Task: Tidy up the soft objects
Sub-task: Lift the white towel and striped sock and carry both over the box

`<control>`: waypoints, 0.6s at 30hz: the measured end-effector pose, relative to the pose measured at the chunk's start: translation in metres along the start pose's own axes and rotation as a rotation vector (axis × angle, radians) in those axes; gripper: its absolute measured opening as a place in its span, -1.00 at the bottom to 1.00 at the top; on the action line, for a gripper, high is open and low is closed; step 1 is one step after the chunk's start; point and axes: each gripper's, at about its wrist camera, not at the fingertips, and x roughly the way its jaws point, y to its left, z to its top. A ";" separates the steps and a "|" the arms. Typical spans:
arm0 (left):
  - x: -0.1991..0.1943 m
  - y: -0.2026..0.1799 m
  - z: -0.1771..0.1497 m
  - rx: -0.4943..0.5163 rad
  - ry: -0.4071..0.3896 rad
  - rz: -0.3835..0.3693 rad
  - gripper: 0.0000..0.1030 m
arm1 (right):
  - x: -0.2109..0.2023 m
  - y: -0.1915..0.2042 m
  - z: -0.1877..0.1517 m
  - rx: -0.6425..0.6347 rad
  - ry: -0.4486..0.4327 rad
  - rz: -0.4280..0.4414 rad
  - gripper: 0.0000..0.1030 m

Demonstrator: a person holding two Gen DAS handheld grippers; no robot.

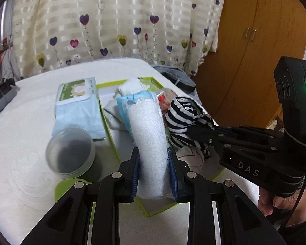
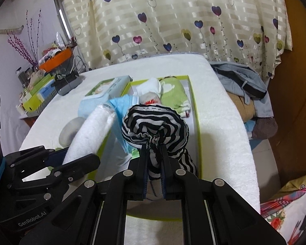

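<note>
Holding two soft items over the green-edged box [image 2: 195,110].

Lying under both tools, the box on the white-covered table [image 1: 20,163]. Clamping a rolled white towel [image 1: 149,134] in the closed left gripper [image 1: 154,175], pointing forward. Pinching a black-and-white striped cloth [image 2: 155,122] in the closed right gripper [image 2: 154,173], just right of the towel.

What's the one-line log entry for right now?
left claw: shut on white towel roll | right claw: shut on striped cloth | both held above green-rimmed box
</note>
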 end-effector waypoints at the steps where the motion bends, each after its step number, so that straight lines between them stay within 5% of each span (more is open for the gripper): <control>1: 0.003 0.000 0.000 0.000 0.005 0.000 -0.53 | 0.003 -0.001 0.000 -0.001 0.007 0.001 -0.79; 18: 0.028 -0.002 0.006 -0.005 0.043 -0.006 -0.42 | 0.027 -0.011 0.005 -0.007 0.042 0.034 -0.76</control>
